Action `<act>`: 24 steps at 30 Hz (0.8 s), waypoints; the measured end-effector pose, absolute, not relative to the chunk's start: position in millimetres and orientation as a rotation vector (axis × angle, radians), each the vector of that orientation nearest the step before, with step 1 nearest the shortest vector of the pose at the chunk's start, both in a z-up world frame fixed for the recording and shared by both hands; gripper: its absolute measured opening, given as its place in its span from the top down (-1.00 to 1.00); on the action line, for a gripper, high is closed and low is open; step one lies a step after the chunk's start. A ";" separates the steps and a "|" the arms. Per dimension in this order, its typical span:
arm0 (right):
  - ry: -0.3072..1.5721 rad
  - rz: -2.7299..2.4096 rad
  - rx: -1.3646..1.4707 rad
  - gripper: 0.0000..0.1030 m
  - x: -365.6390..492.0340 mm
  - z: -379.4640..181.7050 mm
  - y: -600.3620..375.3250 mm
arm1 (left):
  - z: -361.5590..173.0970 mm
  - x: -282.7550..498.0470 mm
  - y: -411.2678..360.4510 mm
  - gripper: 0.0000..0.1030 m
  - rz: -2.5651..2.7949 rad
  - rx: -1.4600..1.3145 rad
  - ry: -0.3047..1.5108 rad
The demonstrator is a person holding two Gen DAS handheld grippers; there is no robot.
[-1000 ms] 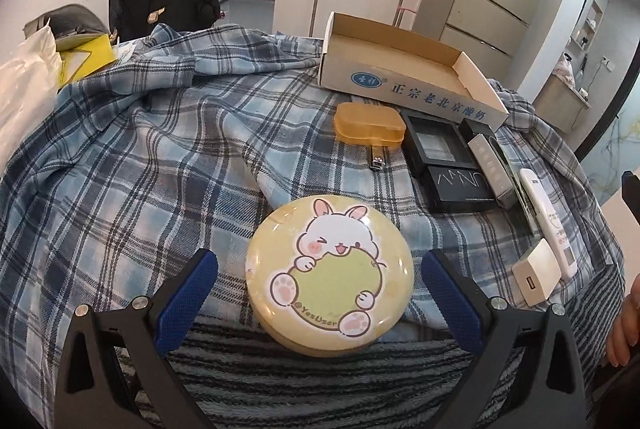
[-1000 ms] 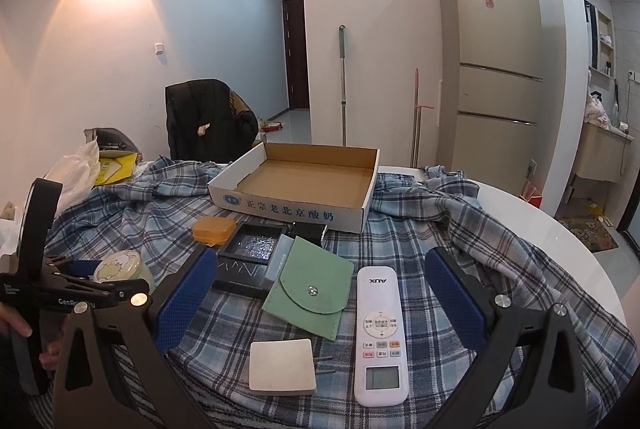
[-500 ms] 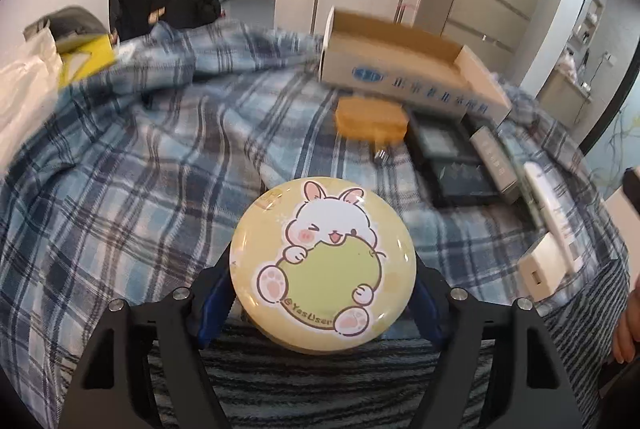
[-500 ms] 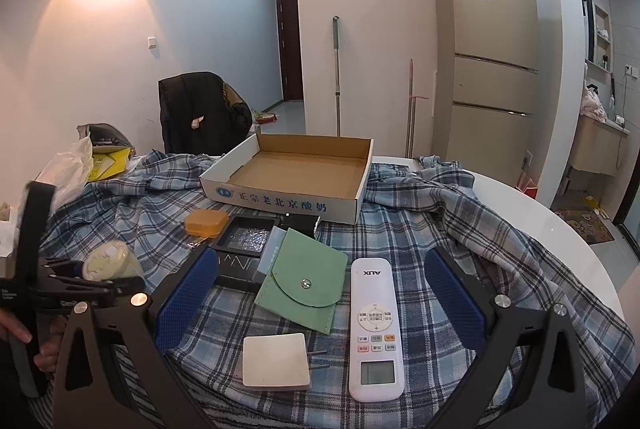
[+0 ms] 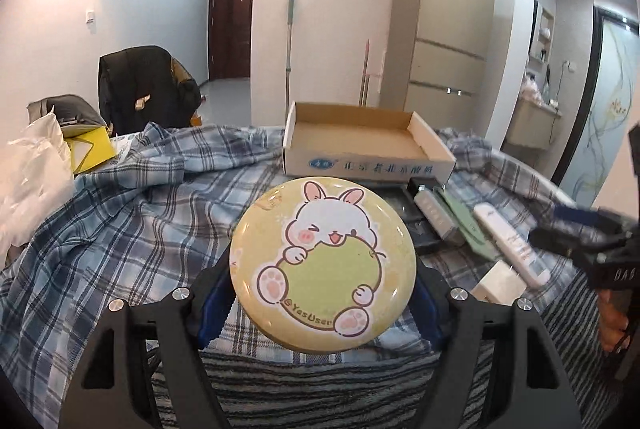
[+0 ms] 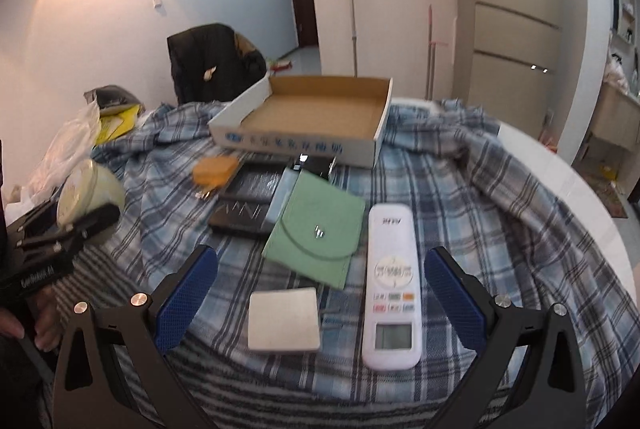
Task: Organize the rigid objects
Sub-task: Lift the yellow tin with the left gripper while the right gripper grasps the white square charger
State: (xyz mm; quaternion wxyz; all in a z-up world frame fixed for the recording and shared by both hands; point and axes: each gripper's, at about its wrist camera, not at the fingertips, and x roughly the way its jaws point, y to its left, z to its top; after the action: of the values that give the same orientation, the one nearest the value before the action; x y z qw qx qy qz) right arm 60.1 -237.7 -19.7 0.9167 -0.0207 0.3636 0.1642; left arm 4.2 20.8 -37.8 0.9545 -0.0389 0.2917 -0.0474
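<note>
My left gripper (image 5: 322, 295) is shut on a round yellow tin (image 5: 323, 263) with a cartoon rabbit on its lid, and holds it above the plaid cloth. In the right wrist view the tin (image 6: 86, 189) and the left gripper (image 6: 66, 229) show at the far left. An open cardboard box (image 5: 362, 165) stands behind, with nothing in it. My right gripper (image 6: 320, 263) is open and hangs over a white remote (image 6: 392, 285), a white square block (image 6: 284, 325) and a green pouch (image 6: 320, 229), touching none.
Black flat cases (image 6: 248, 205) and an orange box (image 6: 214, 169) lie between the pouch and the cardboard box (image 6: 296, 145). A plastic bag (image 5: 28, 185) and yellow packet sit at the table's left. A chair with a dark jacket (image 5: 148, 89) stands behind.
The left gripper's jaws closed on the rabbit tin and raised it off the cloth, tilting upward. The right gripper tipped down a little over the remote and pouch.
</note>
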 end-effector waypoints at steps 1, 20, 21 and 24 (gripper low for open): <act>0.768 0.346 -0.043 -1.00 59.2 -21.6 -238.3 | -35.9 2.3 21.9 -0.49 -0.094 -0.087 0.575; 0.967 0.418 -0.418 -0.61 64.4 -56.4 -209.8 | -31.4 -7.1 17.1 -0.49 -0.078 -0.063 0.531; 0.972 0.425 -0.404 -0.57 67.1 -56.3 -207.9 | -31.8 -6.8 16.7 -0.49 -0.078 -0.062 0.532; 0.975 0.465 -0.361 -0.37 75.1 -56.7 -201.0 | -32.2 -6.9 16.2 -0.49 -0.080 -0.061 0.536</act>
State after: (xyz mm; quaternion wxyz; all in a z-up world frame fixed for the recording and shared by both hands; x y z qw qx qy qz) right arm 75.1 -201.0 -56.7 0.8421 -0.1709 0.4618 0.2200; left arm -6.9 16.2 -32.2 0.9631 -0.0300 0.2645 -0.0394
